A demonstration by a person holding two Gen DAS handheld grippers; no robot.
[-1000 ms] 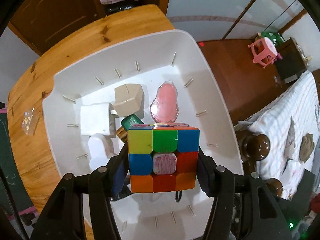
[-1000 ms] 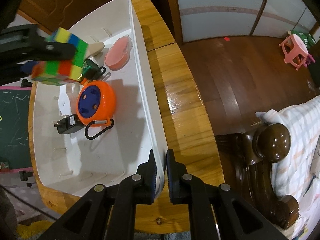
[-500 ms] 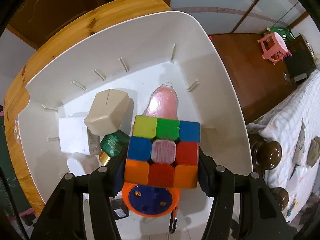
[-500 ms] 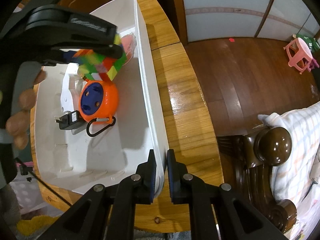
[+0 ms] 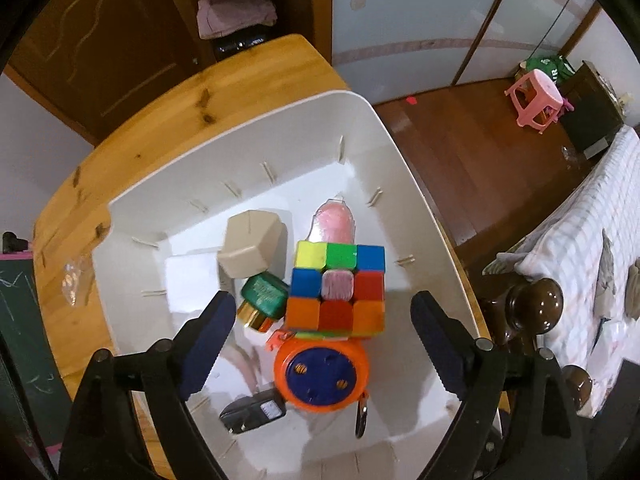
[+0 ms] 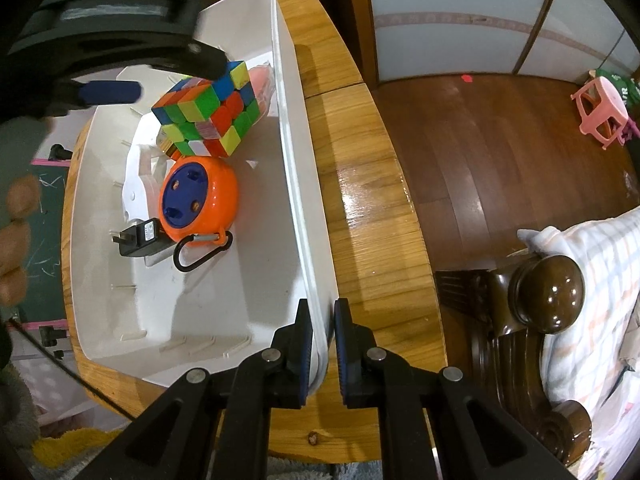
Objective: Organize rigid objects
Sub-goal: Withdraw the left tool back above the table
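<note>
Left gripper (image 5: 320, 340) opening over white bin (image 5: 248, 152), wooden table (image 5: 160, 120), dark floor (image 5: 480, 152)

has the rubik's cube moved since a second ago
Yes. The rubik's cube has dropped deeper into the white bin, onto the orange reel, released as the left hand-held gripper jaws are opening.

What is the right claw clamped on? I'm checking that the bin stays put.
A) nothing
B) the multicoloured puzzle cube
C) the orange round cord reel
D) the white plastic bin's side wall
D: the right claw pinches the white plastic bin's side wall between its pads.
</note>
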